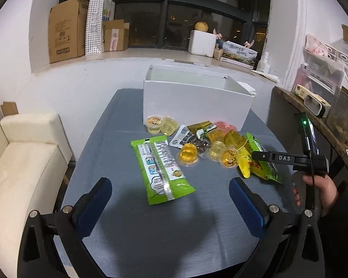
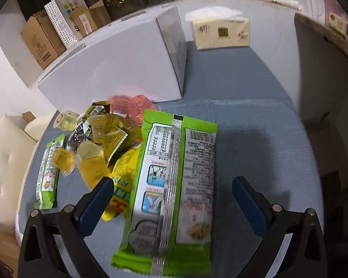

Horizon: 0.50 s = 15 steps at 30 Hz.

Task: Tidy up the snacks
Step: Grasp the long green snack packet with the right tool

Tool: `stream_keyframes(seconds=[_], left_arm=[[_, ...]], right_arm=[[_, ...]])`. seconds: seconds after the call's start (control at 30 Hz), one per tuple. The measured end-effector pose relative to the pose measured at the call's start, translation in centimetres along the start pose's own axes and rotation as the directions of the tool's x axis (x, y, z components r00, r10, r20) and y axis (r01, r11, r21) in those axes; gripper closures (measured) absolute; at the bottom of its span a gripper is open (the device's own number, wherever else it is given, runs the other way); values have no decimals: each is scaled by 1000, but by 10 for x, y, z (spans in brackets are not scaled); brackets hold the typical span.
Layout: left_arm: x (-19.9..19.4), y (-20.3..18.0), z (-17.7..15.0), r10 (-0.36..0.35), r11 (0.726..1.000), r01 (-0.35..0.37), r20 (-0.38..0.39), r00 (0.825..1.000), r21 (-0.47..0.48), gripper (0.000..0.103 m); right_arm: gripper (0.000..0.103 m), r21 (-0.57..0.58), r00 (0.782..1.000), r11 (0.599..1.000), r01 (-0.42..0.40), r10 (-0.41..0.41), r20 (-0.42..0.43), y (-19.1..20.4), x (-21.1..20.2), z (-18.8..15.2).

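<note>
Snacks lie scattered on a grey-blue tabletop (image 1: 132, 231), in front of an open white box (image 1: 197, 102). Nearest the left gripper (image 1: 170, 199), whose blue-padded fingers stand spread wide with nothing between them, a green packet (image 1: 161, 169) lies flat, seam side up, its long axis running away from the camera and leaning a little to the left. In the right wrist view a second green packet (image 2: 174, 192) lies lengthwise between the parted fingers of the right gripper (image 2: 171, 197), which are also wide apart and not touching it; its printed back faces up, with a clear seam down the middle. Left of it sits a yellow packet (image 2: 124, 176), then a heap of jelly cups (image 2: 90, 162) in yellow and pink. Beyond the box stands a tissue pack (image 2: 221, 33). A cream sofa (image 1: 23, 162) flanks the table, and cardboard boxes (image 1: 67, 30) line the window ledge.
</note>
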<state>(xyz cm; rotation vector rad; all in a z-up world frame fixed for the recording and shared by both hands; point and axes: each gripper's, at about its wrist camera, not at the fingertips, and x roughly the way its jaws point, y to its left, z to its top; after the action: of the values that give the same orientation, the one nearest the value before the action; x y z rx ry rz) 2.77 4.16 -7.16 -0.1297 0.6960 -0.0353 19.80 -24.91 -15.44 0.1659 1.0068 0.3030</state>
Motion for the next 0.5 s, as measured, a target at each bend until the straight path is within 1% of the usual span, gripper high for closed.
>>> stream_keyframes(seconds=[0.03, 0.1, 0.13, 0.17, 0.2, 0.27, 0.33, 0.4, 0.5], left_arm=[[2, 2, 0, 3, 1000, -3, -4, 1000, -4, 0], [6, 4, -1, 7, 1000, -8, -13, 1000, -5, 0], [9, 5, -1, 13, 1000, -13, -20, 1000, -7, 0], [12, 6, -1, 14, 1000, -14, -26, 1000, -8, 0], [17, 6, -1, 14, 1000, -14, -38, 999, -10, 0], [24, 5, -2, 5, 1000, -6, -55, 998, -13, 0], [36, 4, -2, -10, 1000, 9, -79, 997, -24, 0], [47, 3, -1, -13, 1000, 10, -101, 995, -29, 0], [67, -1, 3, 8, 1000, -10, -122, 992, -17, 0]], right_arm=[[0, -2, 1000, 1000, -1, 1, 13, 0, 0, 0], [3, -9, 1000, 1000, 7, -7, 13, 1, 0, 1], [13, -8, 1000, 1000, 8, -8, 17, 1, -2, 1], [28, -4, 999, 999, 33, -33, 19, -1, -4, 1], [31, -2, 999, 1000, 25, -25, 21, -2, -5, 0], [33, 0, 1000, 1000, 1, -1, 19, -5, -8, -1], [34, 0, 1000, 1000, -1, 1, 29, -6, -12, -3], [35, 2, 998, 1000, -2, 2, 58, -7, -23, -4], [35, -6, 994, 1000, -8, 8, 112, -4, -45, -7]])
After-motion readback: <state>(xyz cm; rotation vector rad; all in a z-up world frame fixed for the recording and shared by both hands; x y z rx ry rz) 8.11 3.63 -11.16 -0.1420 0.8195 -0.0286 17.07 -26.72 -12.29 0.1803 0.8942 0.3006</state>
